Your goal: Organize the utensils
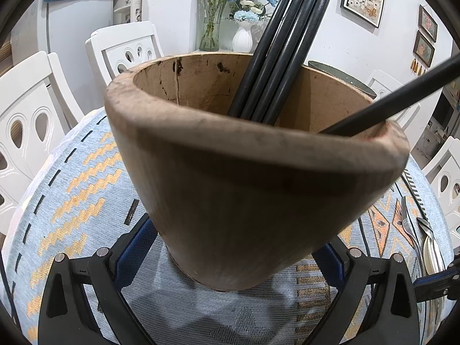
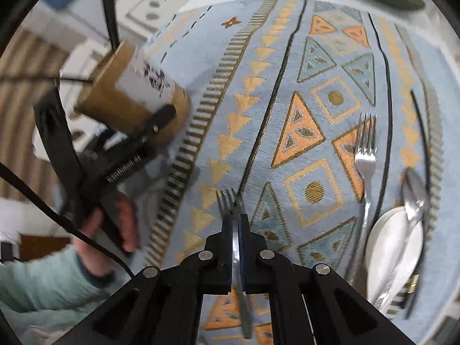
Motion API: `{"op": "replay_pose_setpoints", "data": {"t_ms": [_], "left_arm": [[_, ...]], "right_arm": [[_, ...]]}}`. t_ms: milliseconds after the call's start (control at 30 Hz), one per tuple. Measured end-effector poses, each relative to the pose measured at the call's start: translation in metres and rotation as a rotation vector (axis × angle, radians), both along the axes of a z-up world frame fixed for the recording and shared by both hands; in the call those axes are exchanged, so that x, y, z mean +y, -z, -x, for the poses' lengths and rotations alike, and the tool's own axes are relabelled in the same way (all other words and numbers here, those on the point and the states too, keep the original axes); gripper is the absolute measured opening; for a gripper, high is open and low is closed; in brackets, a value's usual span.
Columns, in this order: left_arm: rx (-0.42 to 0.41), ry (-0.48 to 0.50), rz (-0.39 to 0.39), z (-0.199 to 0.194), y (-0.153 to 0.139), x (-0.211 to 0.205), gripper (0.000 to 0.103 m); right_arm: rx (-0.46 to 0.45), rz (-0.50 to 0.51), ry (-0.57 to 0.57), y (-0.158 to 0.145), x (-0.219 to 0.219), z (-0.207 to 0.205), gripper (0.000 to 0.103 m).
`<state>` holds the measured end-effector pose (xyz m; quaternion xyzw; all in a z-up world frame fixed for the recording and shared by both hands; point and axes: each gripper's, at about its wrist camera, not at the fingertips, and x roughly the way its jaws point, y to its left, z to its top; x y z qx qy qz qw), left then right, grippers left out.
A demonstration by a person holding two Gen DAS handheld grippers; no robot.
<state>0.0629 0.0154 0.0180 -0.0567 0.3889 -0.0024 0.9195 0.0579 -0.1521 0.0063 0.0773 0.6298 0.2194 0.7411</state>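
We see the left gripper (image 1: pixel 230 261) with its jaws clamped around a wooden holder (image 1: pixel 253 172) of black chopsticks (image 1: pixel 287 57) on the patterned bench (image 2: pixel 258 100). The right gripper (image 2: pixel 237 224) pinches a fork (image 2: pixel 228 201) above it; another fork (image 2: pixel 365 149) lies nearby.
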Motion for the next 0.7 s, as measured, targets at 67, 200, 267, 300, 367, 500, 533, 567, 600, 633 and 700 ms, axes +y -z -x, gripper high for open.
{"op": "replay_pose_setpoints", "data": {"t_ms": [67, 200, 267, 300, 367, 500, 533, 567, 600, 633, 700], "left_arm": [[-0.001, 0.000, 0.004, 0.000, 0.000, 0.000, 0.100], [0.001, 0.000, 0.008, 0.002, 0.000, 0.002, 0.100], [0.001, 0.000, 0.008, 0.001, 0.000, 0.003, 0.100], [0.001, 0.000, 0.008, 0.001, -0.001, 0.003, 0.100], [0.001, -0.001, 0.007, 0.001, 0.000, 0.003, 0.100], [0.001, -0.001, 0.007, 0.001, 0.000, 0.003, 0.100], [0.002, -0.001, 0.007, 0.001, 0.000, 0.003, 0.100], [0.002, -0.001, 0.007, 0.001, 0.000, 0.003, 0.100], [0.003, -0.001, 0.008, 0.001, 0.000, 0.004, 0.100], [0.004, -0.001, 0.009, 0.001, 0.000, 0.004, 0.100], [0.004, -0.001, 0.008, 0.000, -0.001, 0.004, 0.100]], "right_arm": [[0.027, -0.028, -0.003, 0.003, -0.001, -0.005, 0.010], [0.027, 0.015, -0.084, 0.019, 0.005, -0.029, 0.037], [0.017, 0.059, -0.132, 0.027, 0.016, -0.031, 0.038], [0.011, 0.084, -0.165, 0.031, 0.020, -0.030, 0.038], [-0.027, 0.110, -0.217, 0.033, 0.027, -0.025, 0.037], [-0.140, 0.250, -0.300, 0.033, 0.059, -0.009, 0.038], [-0.182, 0.307, -0.310, 0.034, 0.071, -0.004, 0.038], [-0.213, 0.341, -0.315, 0.034, 0.079, 0.000, 0.036], [-0.240, 0.364, -0.319, 0.034, 0.086, 0.005, 0.026], [-0.242, 0.354, -0.315, 0.033, 0.091, 0.007, 0.023], [-0.240, 0.338, -0.275, 0.031, 0.092, 0.009, 0.022]]}}
